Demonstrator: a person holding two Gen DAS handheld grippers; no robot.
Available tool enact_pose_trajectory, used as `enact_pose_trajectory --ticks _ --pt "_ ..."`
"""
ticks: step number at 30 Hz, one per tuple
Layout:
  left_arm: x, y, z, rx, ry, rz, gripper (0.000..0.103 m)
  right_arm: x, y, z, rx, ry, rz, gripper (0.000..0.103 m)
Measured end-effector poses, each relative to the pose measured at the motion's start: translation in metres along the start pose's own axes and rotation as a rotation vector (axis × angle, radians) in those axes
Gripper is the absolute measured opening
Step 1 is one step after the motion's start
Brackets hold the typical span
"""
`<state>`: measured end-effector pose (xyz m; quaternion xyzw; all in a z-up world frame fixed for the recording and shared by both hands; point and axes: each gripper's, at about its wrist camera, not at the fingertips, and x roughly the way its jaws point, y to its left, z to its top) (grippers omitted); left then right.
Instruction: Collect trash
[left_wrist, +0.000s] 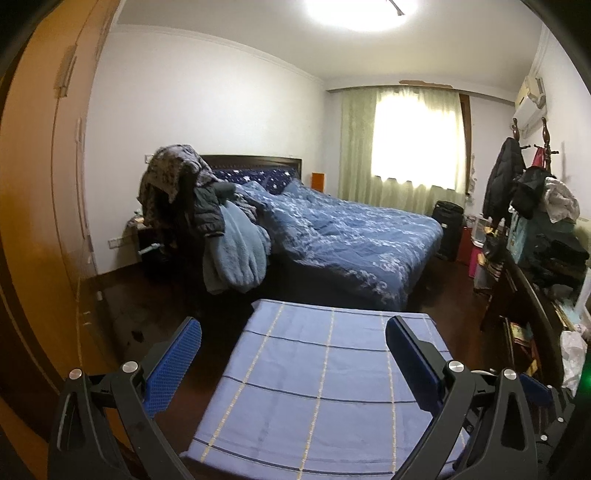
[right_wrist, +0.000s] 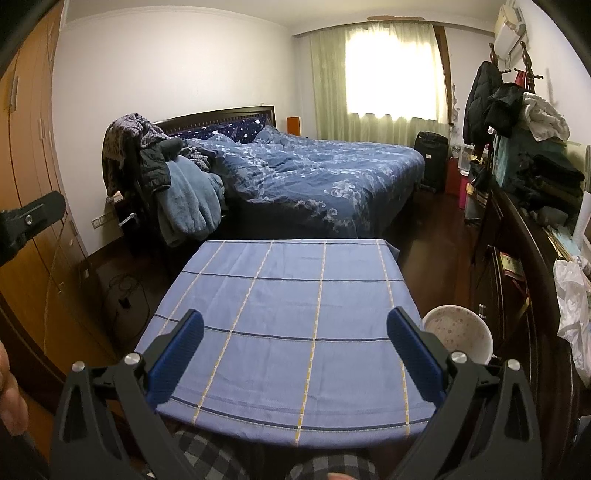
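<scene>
A small table under a blue checked cloth stands in front of me; it also shows in the right wrist view, with nothing lying on the cloth. A white speckled bin stands on the floor by the table's right edge. My left gripper is open and empty above the table's near half. My right gripper is open and empty above the table's near edge. No loose trash shows in either view.
A bed with a blue quilt lies beyond the table. A chair piled with clothes stands left of it. A wooden wardrobe lines the left side. A cluttered dark dresser with a white plastic bag runs along the right.
</scene>
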<state>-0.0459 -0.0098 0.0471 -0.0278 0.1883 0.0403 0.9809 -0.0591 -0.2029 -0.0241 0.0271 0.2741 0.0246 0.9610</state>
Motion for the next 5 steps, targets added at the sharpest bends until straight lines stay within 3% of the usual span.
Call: enact_pose_trajectory --ticks 5 --pt "0.0109 0.0018 -0.0044 -0.022 0.029 -0.025 0.099 0.0037 -0.0005 -0.0018 -0.001 0.011 -0.002 0.100"
